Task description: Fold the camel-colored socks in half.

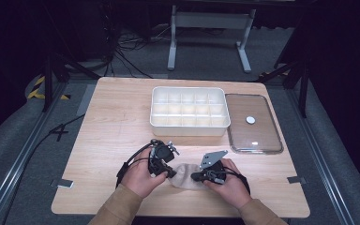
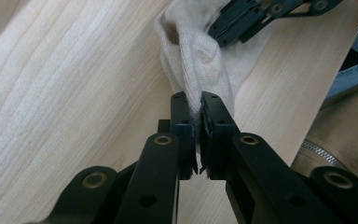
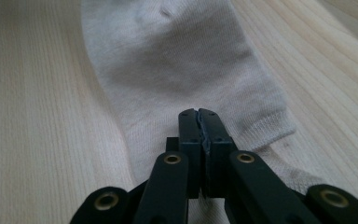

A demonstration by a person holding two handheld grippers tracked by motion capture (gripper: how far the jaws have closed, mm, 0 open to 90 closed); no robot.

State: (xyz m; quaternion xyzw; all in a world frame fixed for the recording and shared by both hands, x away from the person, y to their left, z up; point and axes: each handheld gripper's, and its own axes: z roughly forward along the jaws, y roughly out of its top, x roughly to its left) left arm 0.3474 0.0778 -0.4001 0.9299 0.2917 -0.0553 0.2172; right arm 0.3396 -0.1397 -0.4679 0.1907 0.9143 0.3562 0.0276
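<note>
Two grippers meet over one pale sock point(image 1: 183, 176) at the near edge of the tabletop point(image 1: 117, 131), between your hands.

Left gripper point(image 2: 199, 105): your fingers are shut tight on a fold of the sock point(image 2: 193, 60). The knit is pinched between the pads and drawn up off the wood into a ridge, with the cloth bunching above the fingertips. Beyond the fold, the other gripper's black linkage sits at the top of the left gripper view, touching the same cloth.

Right gripper point(image 3: 199, 114): fingers closed together, tips pressed flat against each other with the sock point(image 3: 177, 70) beneath and around them. A thin bit of fabric appears caught in the seam between the pads, near the ribbed cuff end. The rest of the sock lies flat on the wood ahead of the fingers, with a soft crease across its middle.

From the high view: left gripper point(image 1: 168, 172) sits at the sock's left end, right gripper point(image 1: 196, 177) at its right end, your hands close together and your tan sleeves entering from the bottom edge.

Farther up the tabletop stands a white divided bin point(image 1: 189, 111), well apart from the sock. Just beside it on the right lies a clear lid point(image 1: 255, 136) with a white knob at its centre.
</note>
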